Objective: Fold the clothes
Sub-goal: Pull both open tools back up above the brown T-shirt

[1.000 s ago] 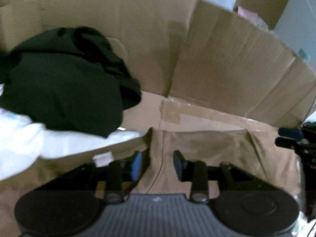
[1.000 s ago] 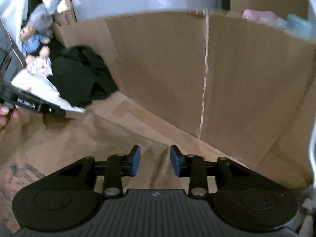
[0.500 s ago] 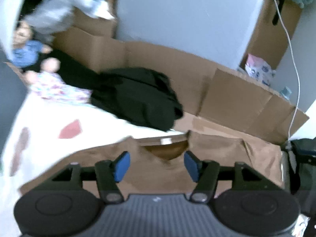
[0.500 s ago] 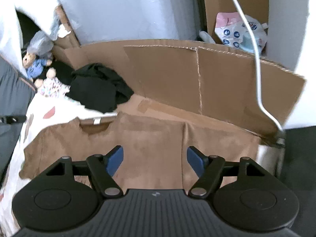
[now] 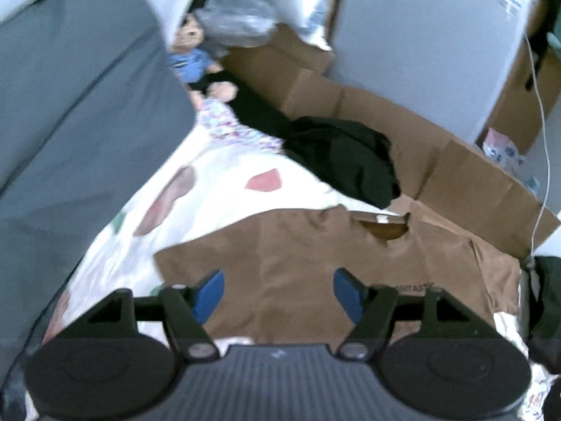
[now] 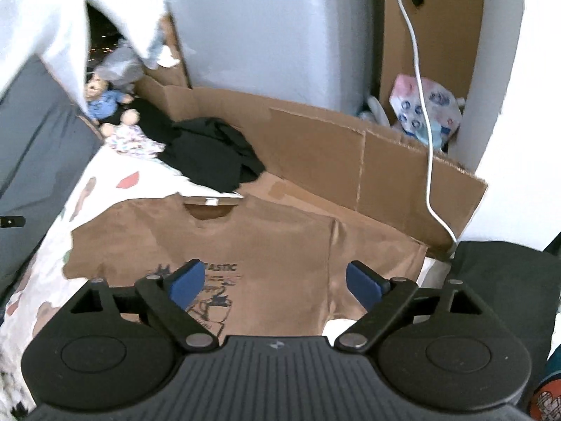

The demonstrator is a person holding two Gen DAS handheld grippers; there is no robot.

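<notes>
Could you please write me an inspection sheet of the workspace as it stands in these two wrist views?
Surface: white patterned sheet, partly covered.
Job's things: brown T-shirt spread flat, print up, collar toward the cardboard; black garment bunched beyond the collar.
Clutter: two dolls at the far left corner; plastic packet behind the cardboard.
Grippers: left gripper and right gripper both above the shirt, jaws opening, nothing between them.
Cables: white cable hanging down over the cardboard's right end.
Surroundings: flattened cardboard standing along the far edge; grey upholstered panel on the left; pale wall behind.
</notes>
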